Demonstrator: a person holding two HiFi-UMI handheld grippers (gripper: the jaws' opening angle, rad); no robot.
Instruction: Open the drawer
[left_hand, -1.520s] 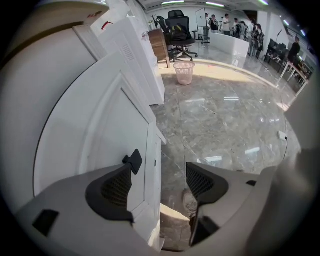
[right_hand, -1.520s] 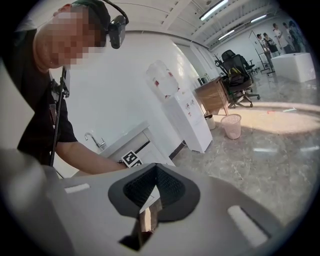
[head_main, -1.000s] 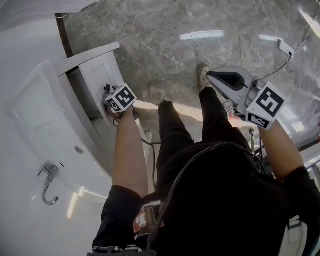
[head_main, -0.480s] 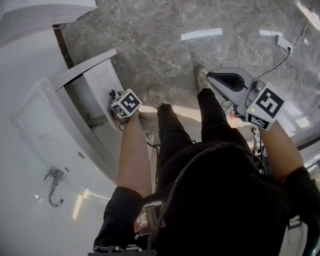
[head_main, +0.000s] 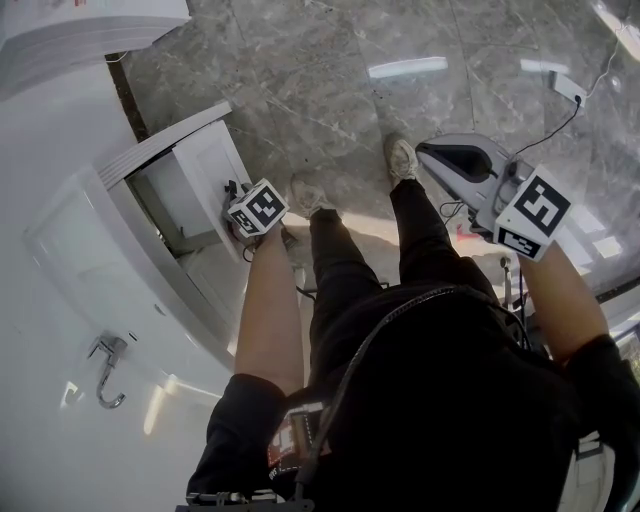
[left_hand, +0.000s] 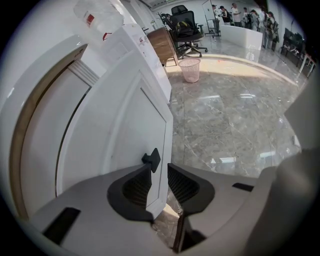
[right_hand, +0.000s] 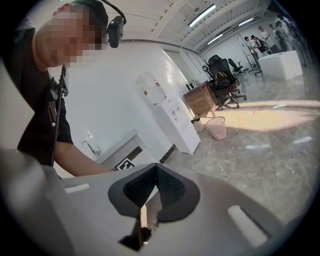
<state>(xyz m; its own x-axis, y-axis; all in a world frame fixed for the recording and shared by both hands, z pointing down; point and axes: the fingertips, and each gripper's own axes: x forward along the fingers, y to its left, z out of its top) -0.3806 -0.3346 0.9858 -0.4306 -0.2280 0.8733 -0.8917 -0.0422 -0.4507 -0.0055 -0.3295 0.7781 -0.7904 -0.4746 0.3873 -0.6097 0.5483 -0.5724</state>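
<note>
- White on the drawer front (left_hand: 125, 125); black on its small knob (left_hand: 151, 159).
- Pale grey on the left gripper (left_hand: 159, 170) and right gripper (right_hand: 156, 172), with black ribbed pads (left_hand: 182, 185).
- Black-and-white square markers on the gripper cube (head_main: 532, 212).
- Grey marble floor (head_main: 330, 90), veined with paler streaks.
- Pink mesh wastebasket (left_hand: 190, 69).
- Black clothing (head_main: 440, 400) on the person.
- Silvery tap (head_main: 105, 372) against a white counter (head_main: 60, 300).

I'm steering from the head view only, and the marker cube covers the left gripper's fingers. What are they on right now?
Observer: The left gripper is clamped on the free edge of the drawer front, one finger on each face.
Operator: Is there a handle?
Observer: Yes, a small black knob sits on the outer face, just beyond the fingertip there.
Operator: And the other hand?
Observer: The right gripper is closed with nothing between its fingers.
</note>
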